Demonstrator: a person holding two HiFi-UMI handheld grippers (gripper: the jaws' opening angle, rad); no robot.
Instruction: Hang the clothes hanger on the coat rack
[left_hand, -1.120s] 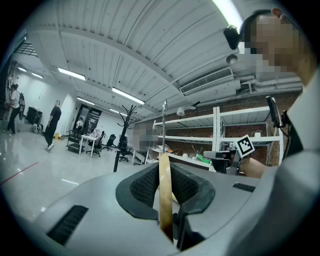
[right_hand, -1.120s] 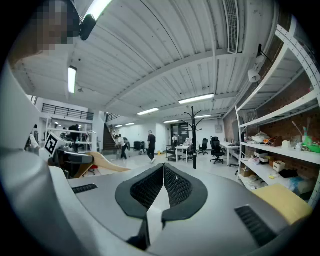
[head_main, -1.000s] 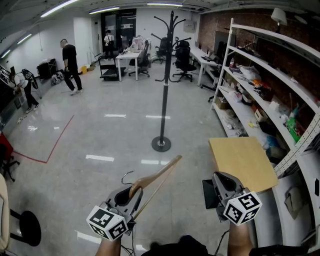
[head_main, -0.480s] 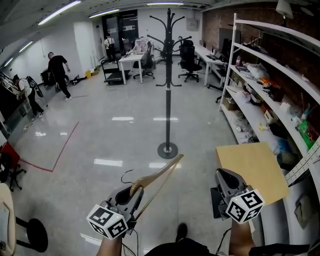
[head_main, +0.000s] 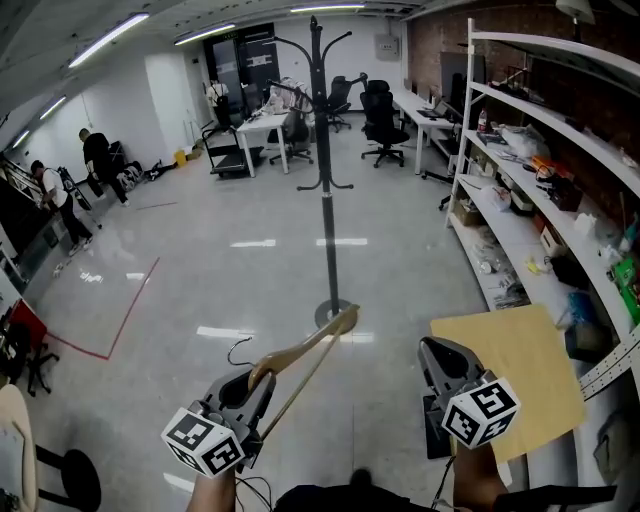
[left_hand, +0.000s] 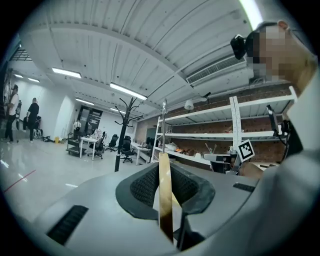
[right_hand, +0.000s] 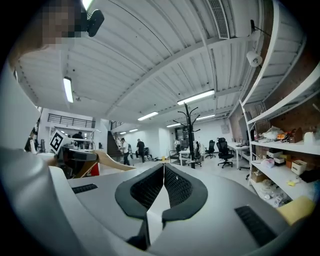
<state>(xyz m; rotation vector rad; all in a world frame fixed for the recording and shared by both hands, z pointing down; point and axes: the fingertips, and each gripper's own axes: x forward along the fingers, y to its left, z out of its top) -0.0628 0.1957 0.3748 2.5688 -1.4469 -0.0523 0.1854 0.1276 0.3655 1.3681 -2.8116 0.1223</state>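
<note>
In the head view the coat rack (head_main: 329, 230) stands larger and nearer than a second ago, its round base now just beyond the far tip of the clothes hanger (head_main: 300, 357), so the walk toward it is well on, though the rack is still well apart from both sets of fingers. The left gripper (head_main: 248, 388) keeps the same partly closed grip on the wooden hanger, which slants up and away to the right of its fingers, wire hook curling to their left. The right gripper (head_main: 436, 356) travels alongside, carrying nothing. Hanging is not yet begun; I judge the hook must still be lifted to one of the rack's arms, high above the fingers. To the right of the right fingers the shelf unit (head_main: 520, 135) holds boxes and oddments too small to name. In the left gripper view the left gripper (left_hand: 163, 182) has its fingers pressed on the hanger (left_hand: 165, 200), set edge-on between them, with the rack (left_hand: 120, 142) ahead and to their left. In the right gripper view the right gripper (right_hand: 163, 176) shows fingertips meeting on nothing; the rack (right_hand: 189, 132) rises ahead, slightly to their right.
</note>
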